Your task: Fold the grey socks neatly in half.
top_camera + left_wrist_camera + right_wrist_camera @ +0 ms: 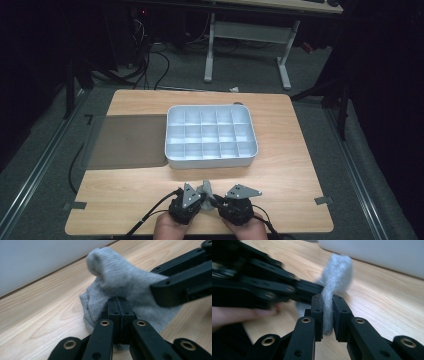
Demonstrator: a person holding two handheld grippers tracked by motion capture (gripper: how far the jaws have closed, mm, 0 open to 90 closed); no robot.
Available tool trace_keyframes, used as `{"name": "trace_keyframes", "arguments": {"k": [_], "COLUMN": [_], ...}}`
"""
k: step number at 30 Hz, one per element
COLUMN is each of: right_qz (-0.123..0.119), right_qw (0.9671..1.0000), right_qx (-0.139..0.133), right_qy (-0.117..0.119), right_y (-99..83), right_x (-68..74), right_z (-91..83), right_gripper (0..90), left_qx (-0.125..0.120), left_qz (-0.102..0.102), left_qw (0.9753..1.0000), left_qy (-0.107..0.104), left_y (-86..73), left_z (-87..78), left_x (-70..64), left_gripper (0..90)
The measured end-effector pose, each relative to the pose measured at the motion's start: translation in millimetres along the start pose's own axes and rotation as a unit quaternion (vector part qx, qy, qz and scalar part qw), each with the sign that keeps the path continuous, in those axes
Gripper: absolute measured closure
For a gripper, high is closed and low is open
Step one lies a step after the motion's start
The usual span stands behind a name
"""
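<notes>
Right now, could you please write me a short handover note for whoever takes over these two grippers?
Left gripper: shut on the small grey knitted sock.
Right gripper: shut on the same sock, a fold between its jaws.
The sock is at the wooden table's near edge, in front of the white plastic compartment tray.
Done: sock gripped by both.
Left: probably folding it and placing it in the tray, whose compartments look empty.
</notes>
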State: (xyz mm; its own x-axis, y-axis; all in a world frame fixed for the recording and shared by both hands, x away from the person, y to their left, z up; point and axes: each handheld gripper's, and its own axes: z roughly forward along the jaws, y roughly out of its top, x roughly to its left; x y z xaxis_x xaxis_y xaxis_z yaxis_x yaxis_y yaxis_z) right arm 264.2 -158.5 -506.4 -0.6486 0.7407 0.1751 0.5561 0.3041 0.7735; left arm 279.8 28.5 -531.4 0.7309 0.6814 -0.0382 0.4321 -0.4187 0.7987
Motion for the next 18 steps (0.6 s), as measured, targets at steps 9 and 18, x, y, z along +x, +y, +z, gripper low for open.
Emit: {"name": "trace_keyframes", "arguments": {"k": [9,18], "right_qz": [0.013,0.011], "right_qw": [0.9998,0.9975], "right_qx": [-0.014,-0.007], "right_qy": [-0.007,-0.070], "right_y": [-1.2,0.4], "right_x": [-8.2,-28.7], "right_z": [-8.4,-8.9], "right_gripper": [67.2,60.6], "left_qx": [0.001,0.000], "left_qz": [-0.005,-0.005], "left_qw": [1.0000,1.0000], "left_qy": [-0.005,-0.006], "left_y": [0.1,0.1], "left_z": [0.5,0.5], "left_x": [1.5,1.5], "left_gripper": [90.0,90.0]}}
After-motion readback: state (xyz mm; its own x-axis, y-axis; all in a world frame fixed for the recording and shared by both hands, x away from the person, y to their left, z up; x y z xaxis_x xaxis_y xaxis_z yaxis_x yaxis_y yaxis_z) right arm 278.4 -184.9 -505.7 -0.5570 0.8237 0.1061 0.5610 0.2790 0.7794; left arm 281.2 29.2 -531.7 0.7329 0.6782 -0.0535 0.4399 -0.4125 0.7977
